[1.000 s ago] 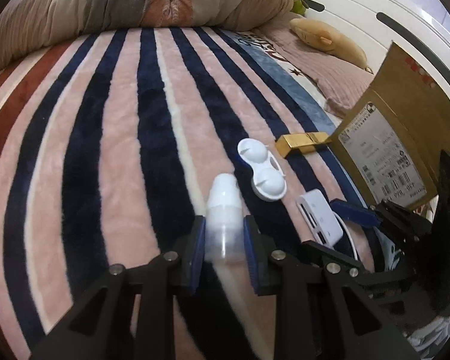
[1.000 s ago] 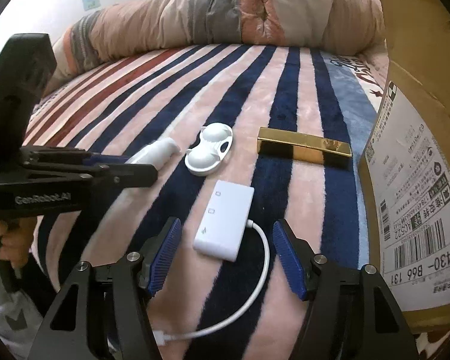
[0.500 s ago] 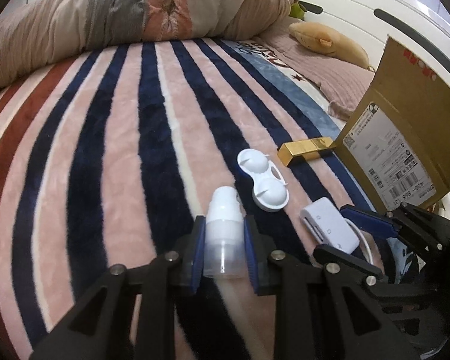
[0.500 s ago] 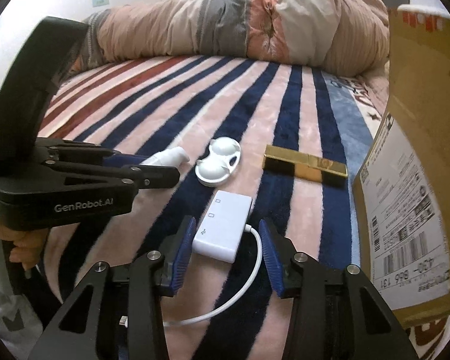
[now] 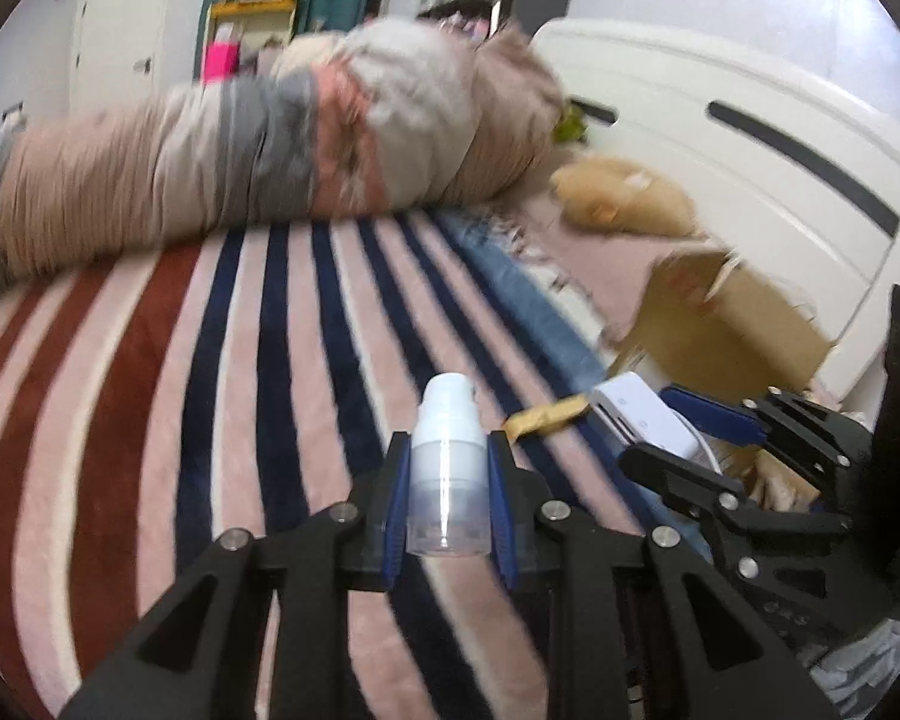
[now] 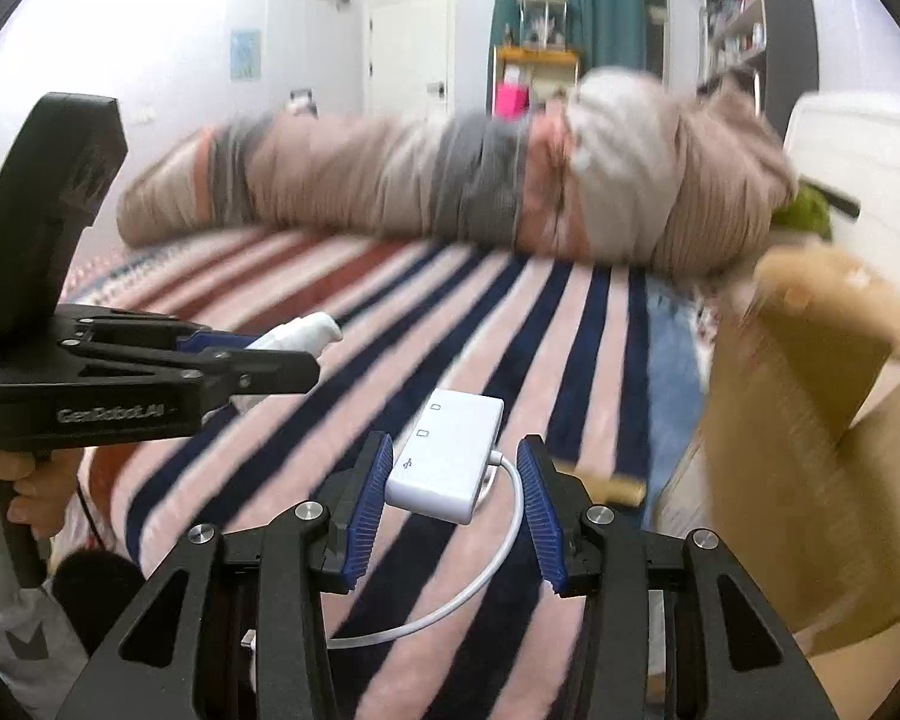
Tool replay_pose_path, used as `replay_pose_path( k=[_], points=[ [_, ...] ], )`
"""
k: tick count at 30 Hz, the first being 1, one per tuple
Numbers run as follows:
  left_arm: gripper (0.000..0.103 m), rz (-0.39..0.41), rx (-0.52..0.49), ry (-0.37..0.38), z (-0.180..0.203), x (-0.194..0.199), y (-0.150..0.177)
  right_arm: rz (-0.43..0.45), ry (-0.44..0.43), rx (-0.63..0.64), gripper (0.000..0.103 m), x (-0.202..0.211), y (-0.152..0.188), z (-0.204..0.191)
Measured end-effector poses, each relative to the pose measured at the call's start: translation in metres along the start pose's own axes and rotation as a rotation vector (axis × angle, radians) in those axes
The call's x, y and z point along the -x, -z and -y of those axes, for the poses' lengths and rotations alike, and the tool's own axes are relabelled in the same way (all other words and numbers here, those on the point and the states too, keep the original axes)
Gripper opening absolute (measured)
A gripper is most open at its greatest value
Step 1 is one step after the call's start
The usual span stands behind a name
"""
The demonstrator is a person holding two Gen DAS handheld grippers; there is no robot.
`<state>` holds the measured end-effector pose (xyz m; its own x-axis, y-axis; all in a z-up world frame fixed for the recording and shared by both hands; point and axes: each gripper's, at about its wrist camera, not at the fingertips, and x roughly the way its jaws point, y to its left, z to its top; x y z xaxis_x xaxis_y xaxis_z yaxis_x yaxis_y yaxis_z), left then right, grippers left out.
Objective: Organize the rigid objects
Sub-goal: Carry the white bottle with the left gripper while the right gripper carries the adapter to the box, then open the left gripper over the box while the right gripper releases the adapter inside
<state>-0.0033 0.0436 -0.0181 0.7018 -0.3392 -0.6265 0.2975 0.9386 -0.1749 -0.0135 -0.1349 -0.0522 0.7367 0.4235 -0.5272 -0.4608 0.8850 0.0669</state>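
Observation:
My left gripper (image 5: pixel 447 498) is shut on a small white and clear pump bottle (image 5: pixel 448 480), held up above the striped blanket; the bottle also shows in the right wrist view (image 6: pixel 297 336). My right gripper (image 6: pixel 456 510) is shut on a white adapter hub (image 6: pixel 450 456), lifted off the bed with its white cable (image 6: pixel 468 594) hanging below. The hub also shows in the left wrist view (image 5: pixel 642 420). A gold bar-shaped box (image 5: pixel 549 420) lies on the blanket; a sliver of it shows in the right wrist view (image 6: pixel 606 483). The white double-cup case is hidden.
An open cardboard box (image 6: pixel 810 450) stands at the right, also in the left wrist view (image 5: pixel 726 330). A rolled duvet (image 6: pixel 450 192) lies across the far side of the bed. A white headboard (image 5: pixel 750 138) and a tan plush toy (image 5: pixel 618 198) are at the right.
Both grippers rose and tilted up off the bed. The right gripper closed on the adapter hub and lifted it. The left keeps the bottle. The double-cup case dropped out of view.

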Motion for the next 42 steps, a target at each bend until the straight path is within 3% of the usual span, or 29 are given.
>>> replay_pose_path(
  k=[4, 10, 17, 21, 26, 35, 37, 39, 42],
  points=[
    [0.021, 0.057, -0.040, 0.054, 0.031, 0.028, -0.031, 0.090, 0.003, -0.021, 0.039, 0.032, -0.024, 0.018],
    [0.021, 0.096, -0.124, 0.152, 0.097, 0.036, -0.068, 0.173, 0.096, -0.082, 0.039, 0.076, -0.031, 0.070],
    [0.021, 0.028, -0.203, 0.226, 0.173, -0.009, -0.080, 0.120, 0.248, -0.206, 0.039, 0.085, 0.003, 0.146],
    [0.021, -0.035, -0.238, 0.231, 0.202, -0.042, -0.082, 0.049, 0.262, -0.218, 0.039, 0.073, 0.022, 0.169],
    [0.021, -0.091, -0.263, 0.215, 0.222, -0.069, -0.079, -0.006, 0.277, -0.205, 0.041, 0.059, 0.037, 0.180],
    [0.021, -0.127, -0.290, 0.193, 0.233, -0.083, -0.071, 0.002, 0.257, -0.213, 0.041, 0.062, 0.047, 0.185],
    [0.021, -0.132, -0.288, 0.189, 0.232, -0.085, -0.070, 0.002, 0.268, -0.219, 0.043, 0.062, 0.049, 0.186],
    [0.021, -0.135, -0.284, 0.186, 0.231, -0.085, -0.068, 0.004, 0.269, -0.223, 0.053, 0.063, 0.050, 0.187],
    [0.021, -0.140, -0.282, 0.184, 0.229, -0.084, -0.066, 0.007, 0.270, -0.223, 0.054, 0.065, 0.051, 0.186]
  ],
)
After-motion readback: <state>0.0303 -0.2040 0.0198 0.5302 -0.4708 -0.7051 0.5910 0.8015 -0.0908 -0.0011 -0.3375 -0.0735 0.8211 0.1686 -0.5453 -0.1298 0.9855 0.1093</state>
